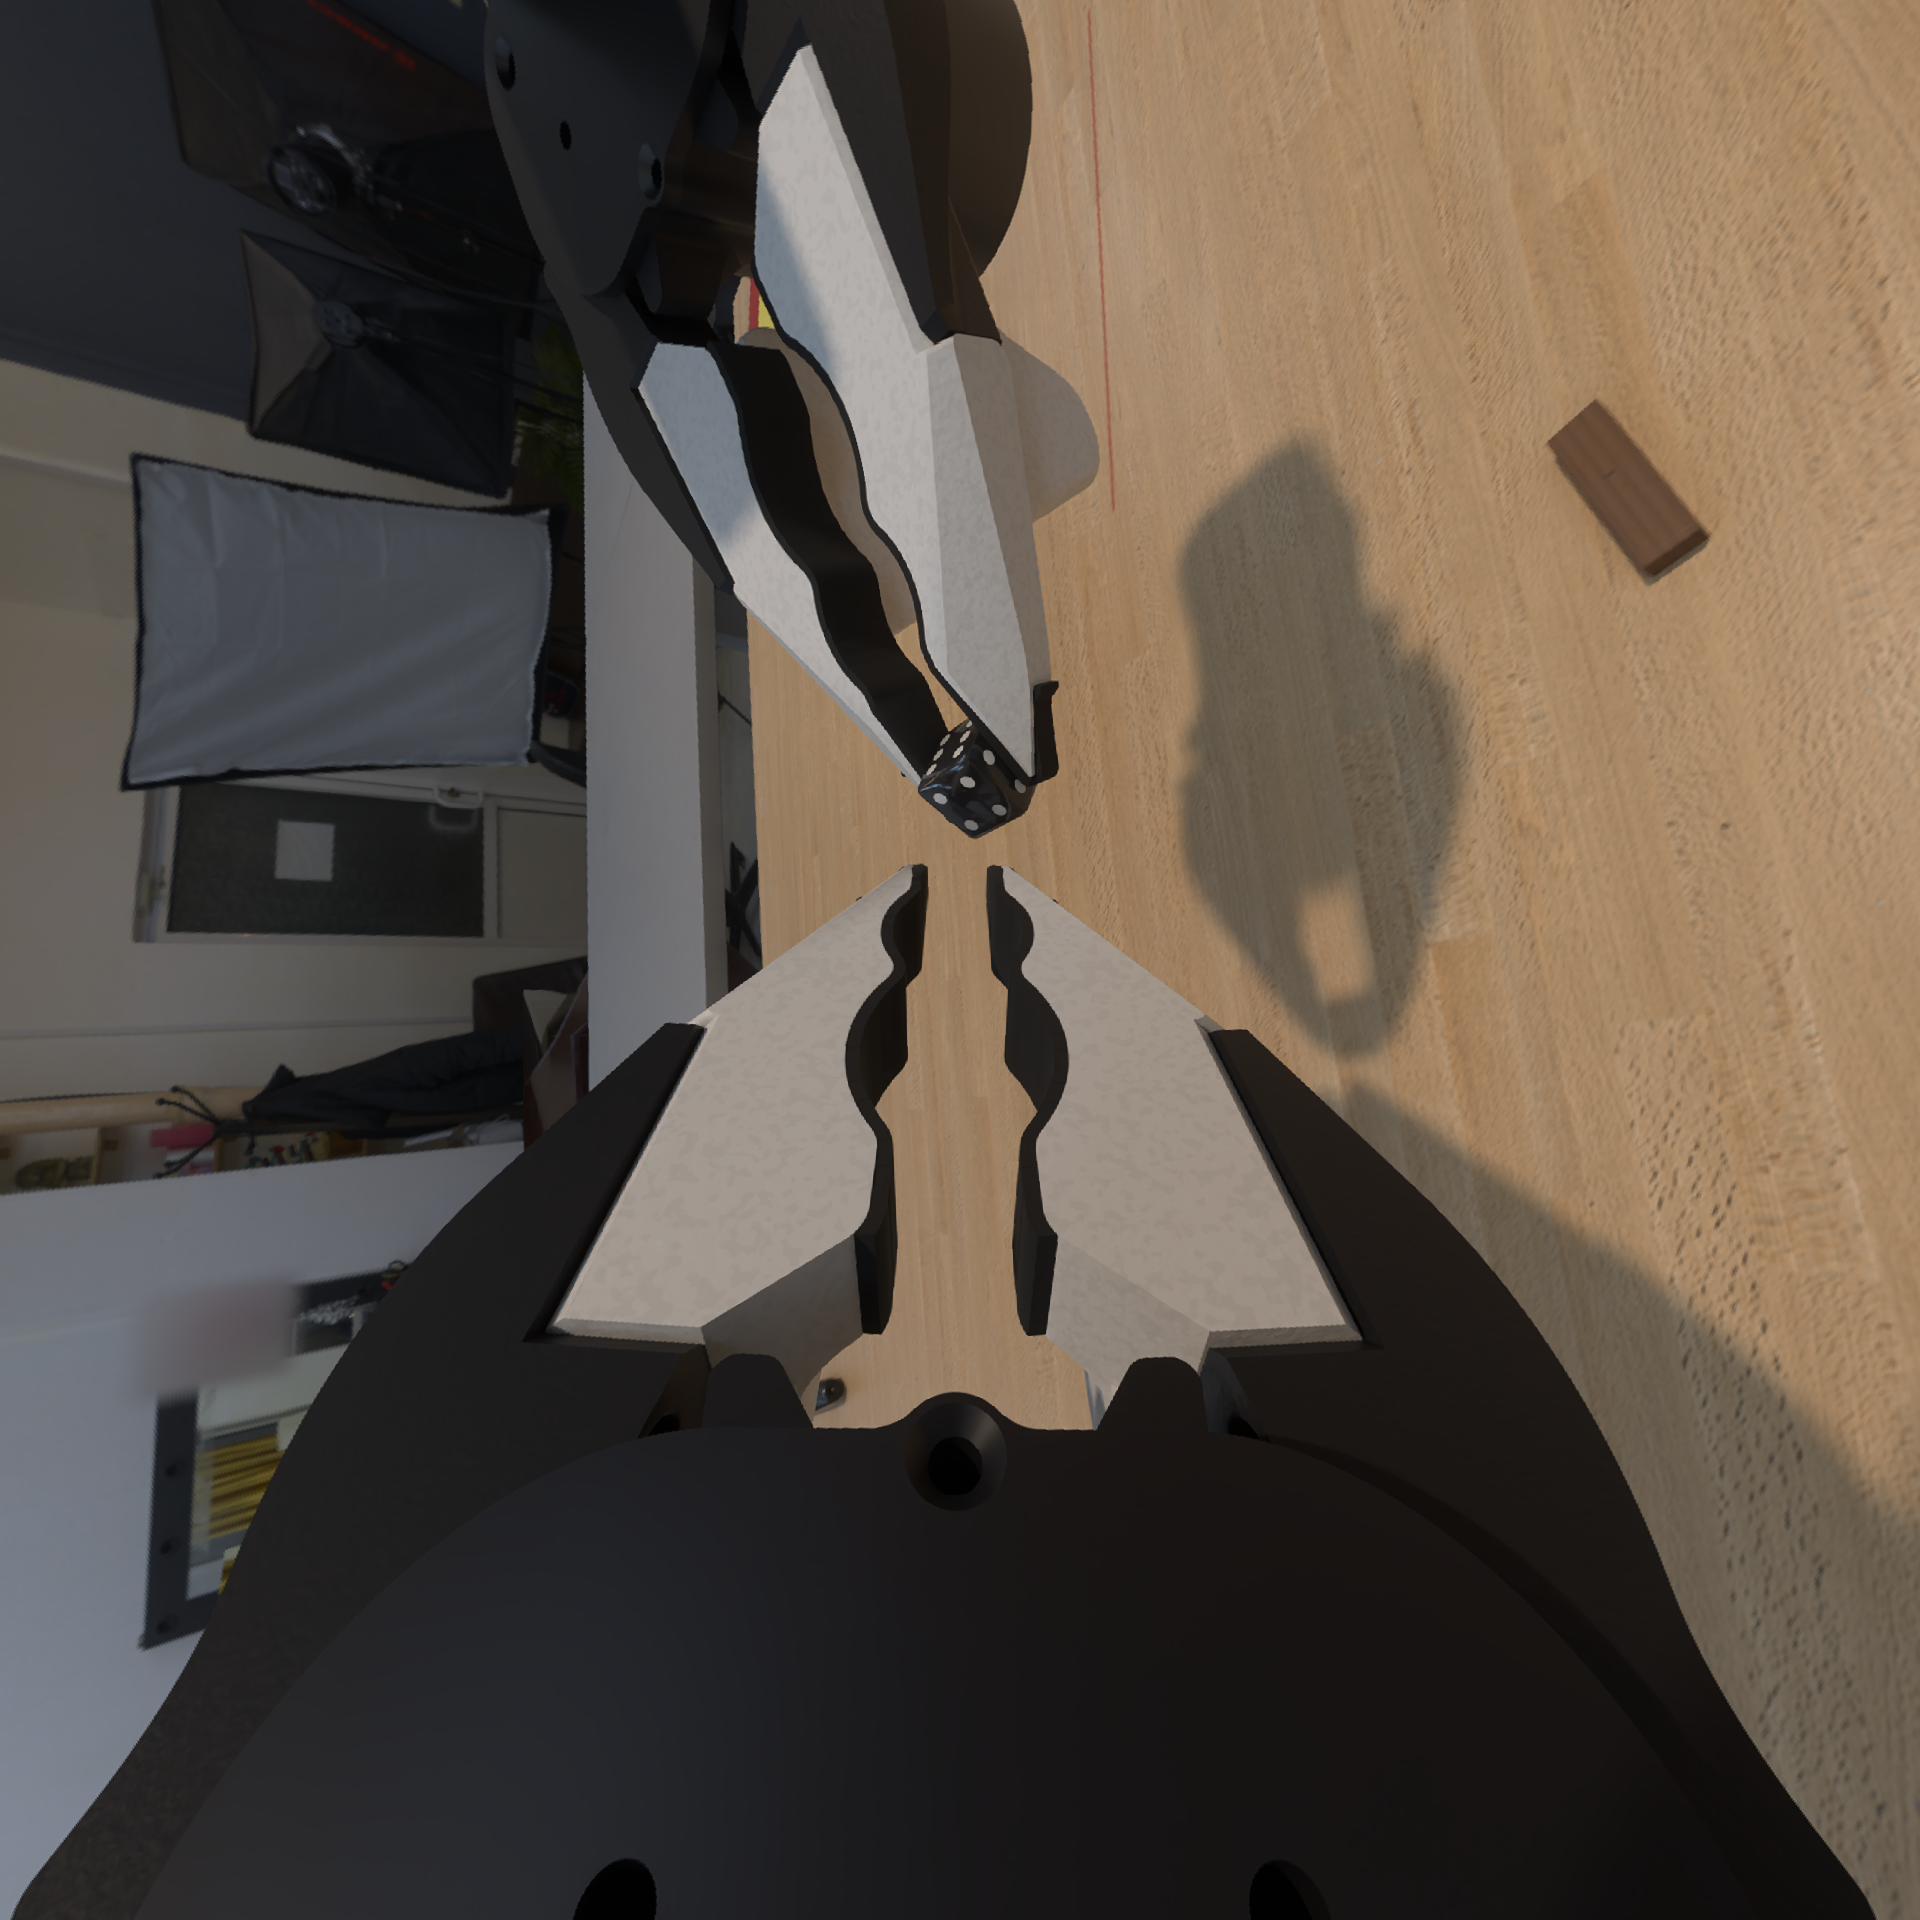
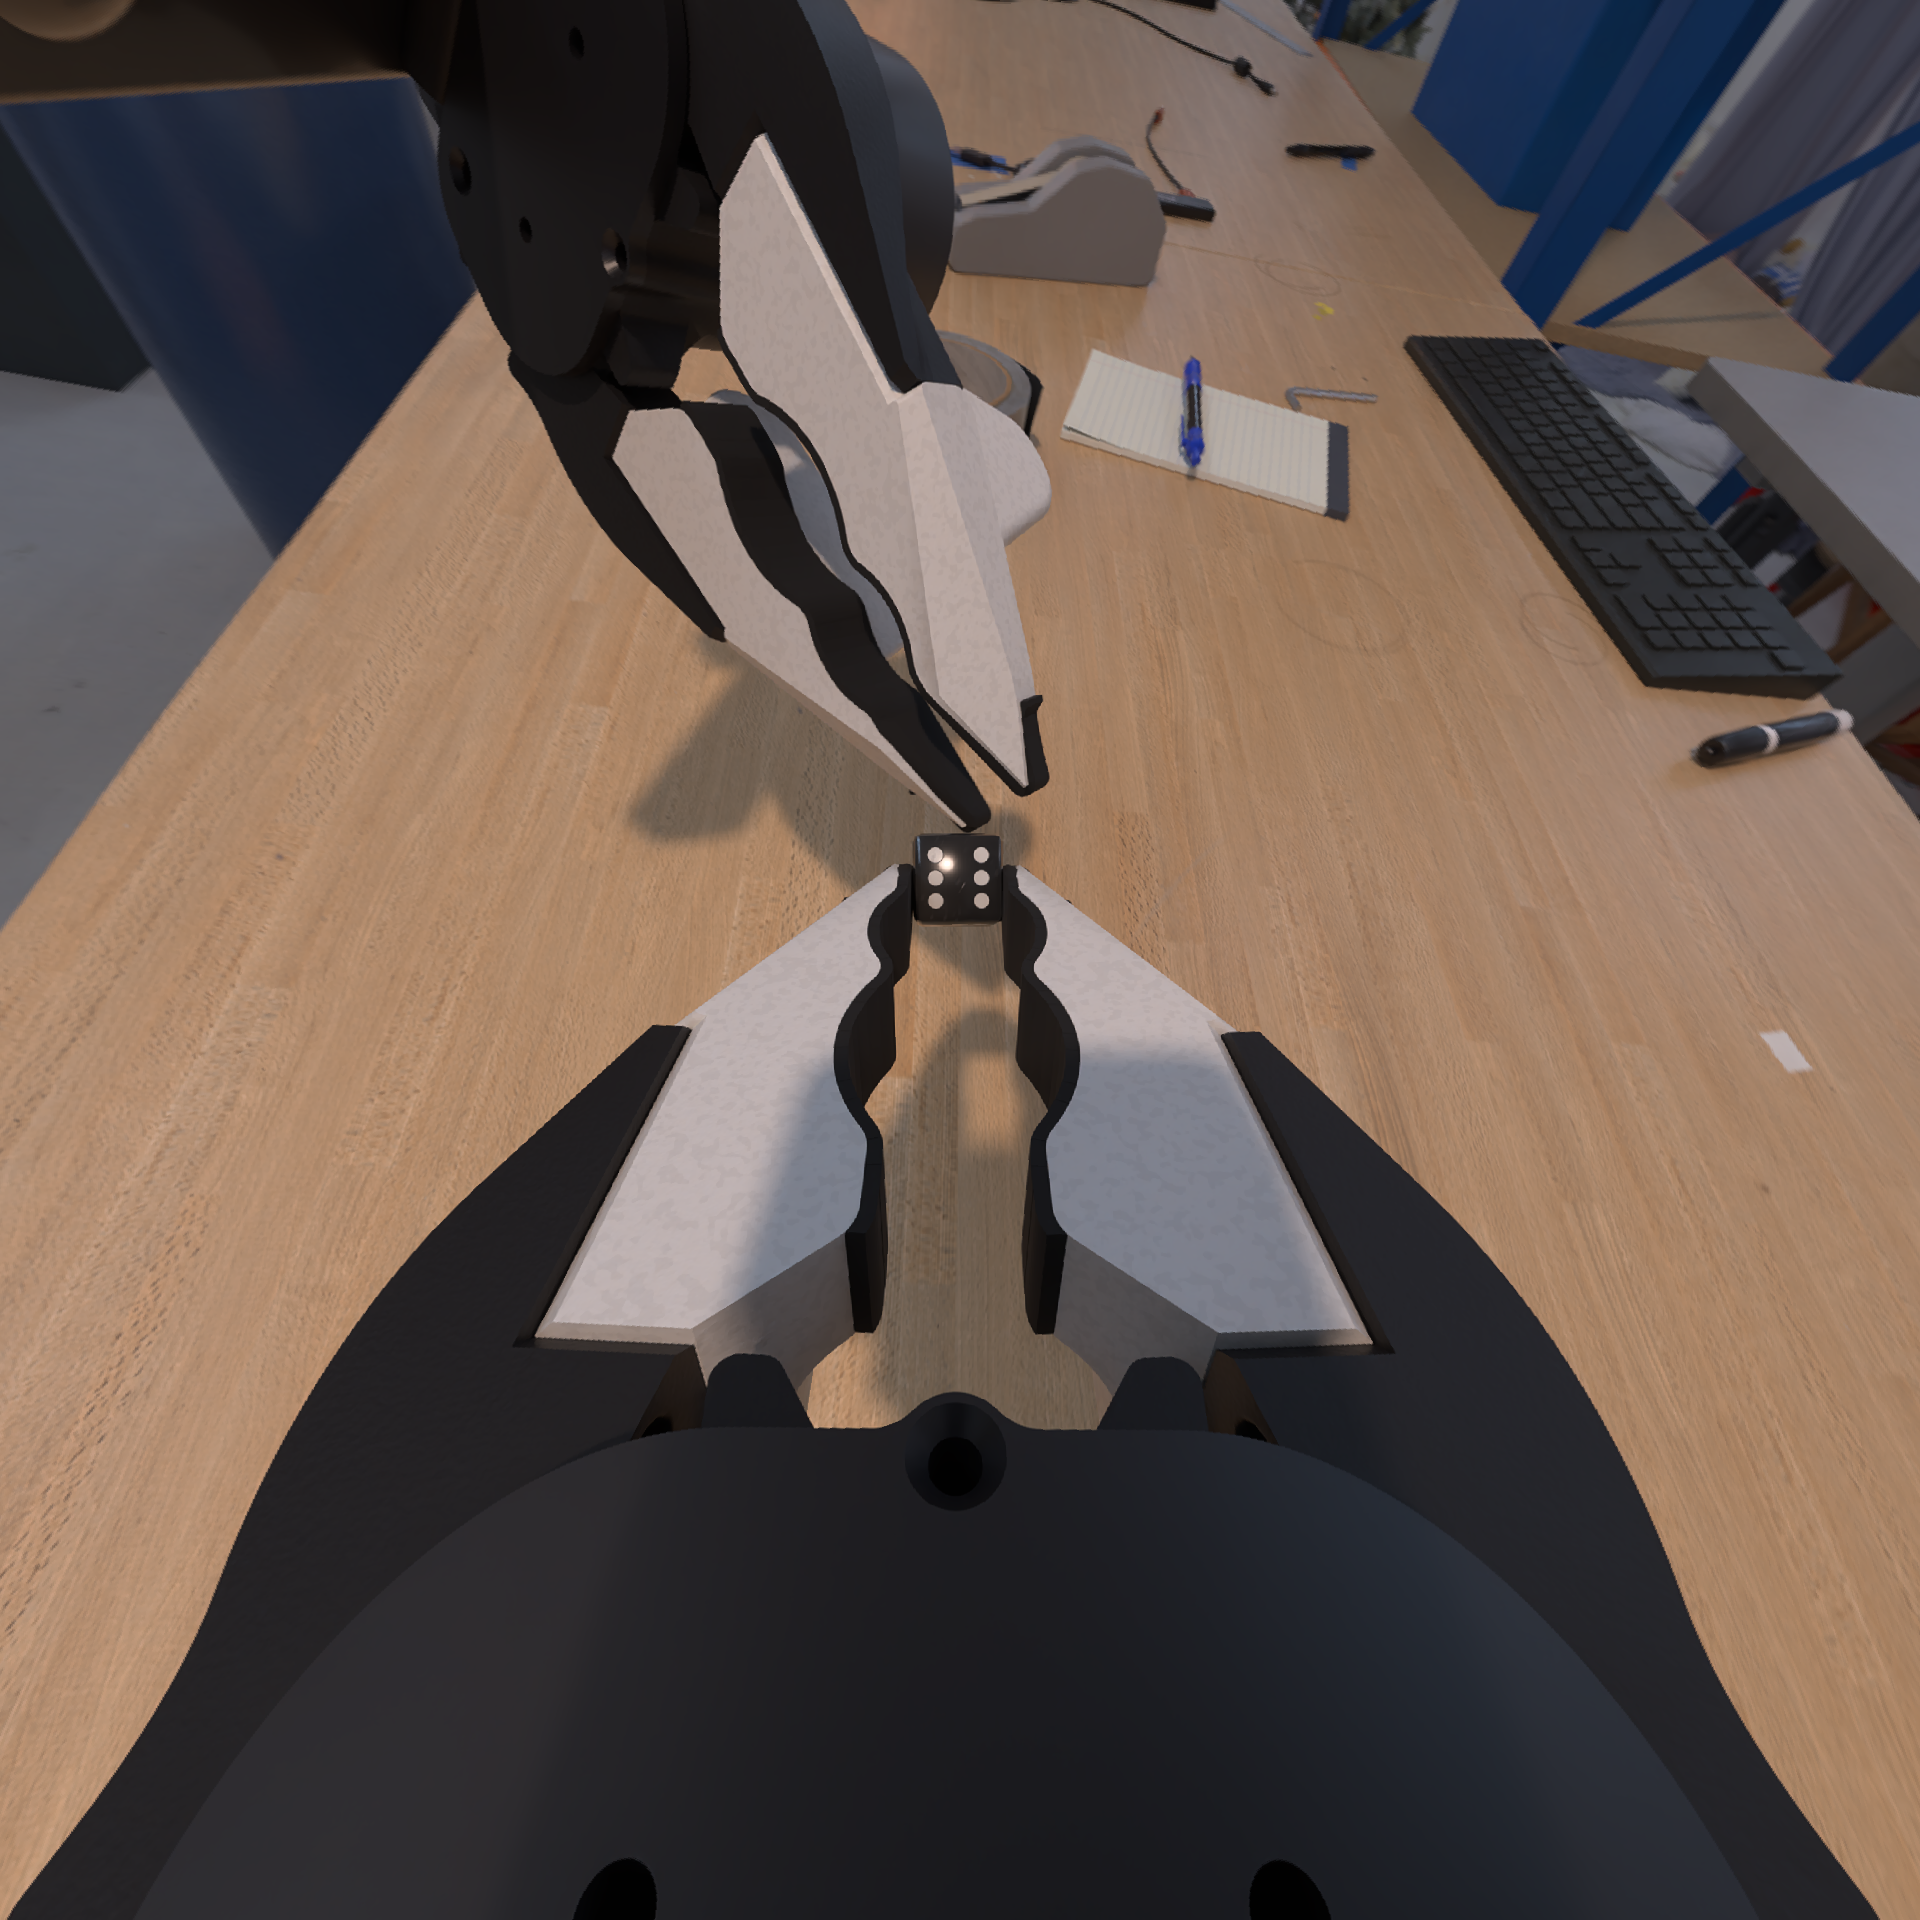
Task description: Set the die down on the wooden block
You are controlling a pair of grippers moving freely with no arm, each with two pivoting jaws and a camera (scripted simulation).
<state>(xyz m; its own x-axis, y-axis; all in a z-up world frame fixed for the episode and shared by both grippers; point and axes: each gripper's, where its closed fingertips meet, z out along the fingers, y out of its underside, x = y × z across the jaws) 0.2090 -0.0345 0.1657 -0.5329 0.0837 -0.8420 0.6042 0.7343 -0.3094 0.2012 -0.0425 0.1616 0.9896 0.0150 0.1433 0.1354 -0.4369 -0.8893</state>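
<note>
A black die [image 2: 956, 878] with white pips is pinched between the fingertips of my right gripper [image 2: 956, 885], held a little above the wooden table [image 2: 416, 831]. In the left wrist view the die [image 1: 971, 784] shows in that same right gripper [image 1: 982, 764], which reaches in from the top. My left gripper [image 1: 958, 873] is empty, its jaws a narrow gap apart, tips just short of the die. It also shows in the right wrist view [image 2: 1003, 802], right beyond the die. The wooden block [image 1: 1626, 504], small and dark brown, lies flat on the table far to the right.
A black keyboard [image 2: 1621, 520], a notepad [image 2: 1247, 447] with a blue pen [image 2: 1192, 410], a black marker [image 2: 1771, 738] and a grey tape dispenser [image 2: 1070, 223] lie farther along the table. The table's edge runs down the left side.
</note>
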